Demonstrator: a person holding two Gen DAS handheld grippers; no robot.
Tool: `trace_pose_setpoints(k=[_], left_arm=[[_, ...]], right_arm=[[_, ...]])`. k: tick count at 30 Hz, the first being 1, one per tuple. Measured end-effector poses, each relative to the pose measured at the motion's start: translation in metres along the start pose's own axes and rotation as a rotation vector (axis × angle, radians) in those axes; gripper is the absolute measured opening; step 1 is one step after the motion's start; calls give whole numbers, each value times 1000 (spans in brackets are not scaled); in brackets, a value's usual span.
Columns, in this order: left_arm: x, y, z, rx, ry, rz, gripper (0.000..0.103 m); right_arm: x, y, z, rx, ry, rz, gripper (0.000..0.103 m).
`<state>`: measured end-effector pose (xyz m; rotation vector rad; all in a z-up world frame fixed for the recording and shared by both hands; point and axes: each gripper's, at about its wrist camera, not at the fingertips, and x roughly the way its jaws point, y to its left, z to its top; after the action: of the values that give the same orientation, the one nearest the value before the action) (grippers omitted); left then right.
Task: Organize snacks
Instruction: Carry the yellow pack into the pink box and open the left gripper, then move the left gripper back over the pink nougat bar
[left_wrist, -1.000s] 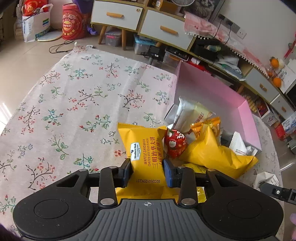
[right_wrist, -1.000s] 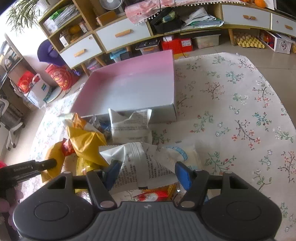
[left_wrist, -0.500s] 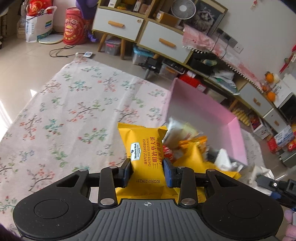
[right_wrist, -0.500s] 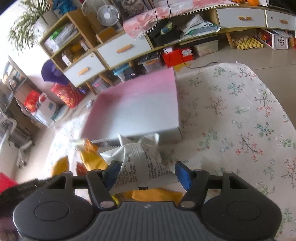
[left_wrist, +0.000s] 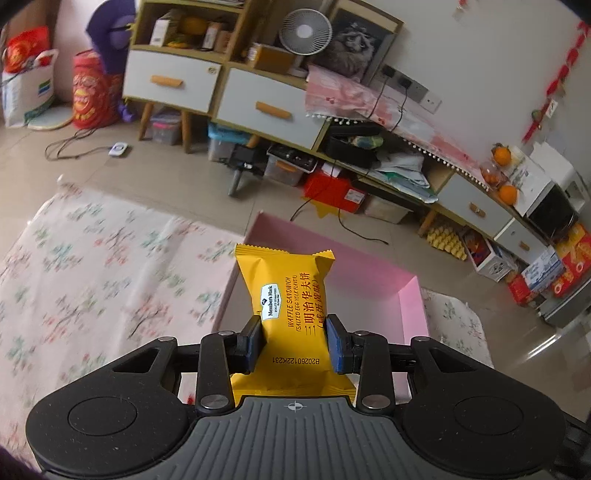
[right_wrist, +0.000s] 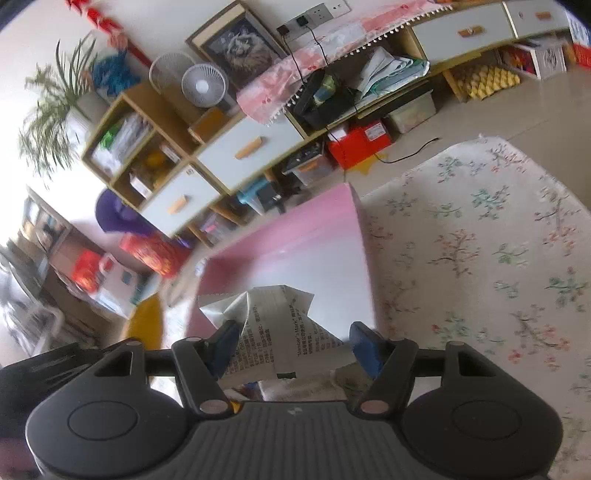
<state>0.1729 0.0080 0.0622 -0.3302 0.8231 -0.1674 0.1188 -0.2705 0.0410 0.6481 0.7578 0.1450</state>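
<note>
My left gripper (left_wrist: 294, 341) is shut on a yellow waffle sandwich packet (left_wrist: 290, 306) and holds it upright in the air over the near edge of the pink box (left_wrist: 369, 280). My right gripper (right_wrist: 295, 341) is shut on a white snack packet (right_wrist: 273, 332) with black print, lifted above the near side of the same pink box (right_wrist: 295, 254). A yellow packet (right_wrist: 146, 323) shows blurred at the left of the right wrist view. The snack pile is out of sight below both grippers.
The pink box lies on a floral cloth (left_wrist: 92, 266) (right_wrist: 480, 258) on the floor. Behind it stands a low cabinet with drawers (left_wrist: 207, 92), storage bins, a red box (left_wrist: 332, 190) and cables. Red bags (left_wrist: 86, 92) stand at the far left.
Both grippers have lifted their packets up from the pile and moved toward the pink box. The views have tilted up, so the pile has dropped from sight.
</note>
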Motion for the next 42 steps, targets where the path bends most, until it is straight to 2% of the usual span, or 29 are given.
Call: trace_pose_setpoints(k=[5, 12, 15, 16, 18, 23, 33, 42], left_arm=[[35, -10, 1, 30, 9, 27, 33], [61, -10, -4, 49, 7, 51, 34], [64, -13, -6, 84, -18, 104, 38], [64, -13, -7, 93, -20, 114, 43], [61, -12, -8, 100, -17, 110, 66], [43, -7, -12, 92, -32, 95, 81], [-7, 10, -39, 108, -4, 83, 94], [-41, 41, -72, 99, 38, 114, 97]], right_arm=[[8, -1, 2, 12, -25, 31, 52], [15, -8, 5, 34, -40, 41, 54], [14, -10, 6, 50, -44, 55, 61], [13, -10, 7, 51, -45, 57, 73], [10, -8, 7, 40, -57, 59, 75], [7, 1, 7, -9, -52, 34, 76], [-12, 32, -5, -165, -46, -22, 89], [-30, 38, -29, -285, -48, -100, 90]])
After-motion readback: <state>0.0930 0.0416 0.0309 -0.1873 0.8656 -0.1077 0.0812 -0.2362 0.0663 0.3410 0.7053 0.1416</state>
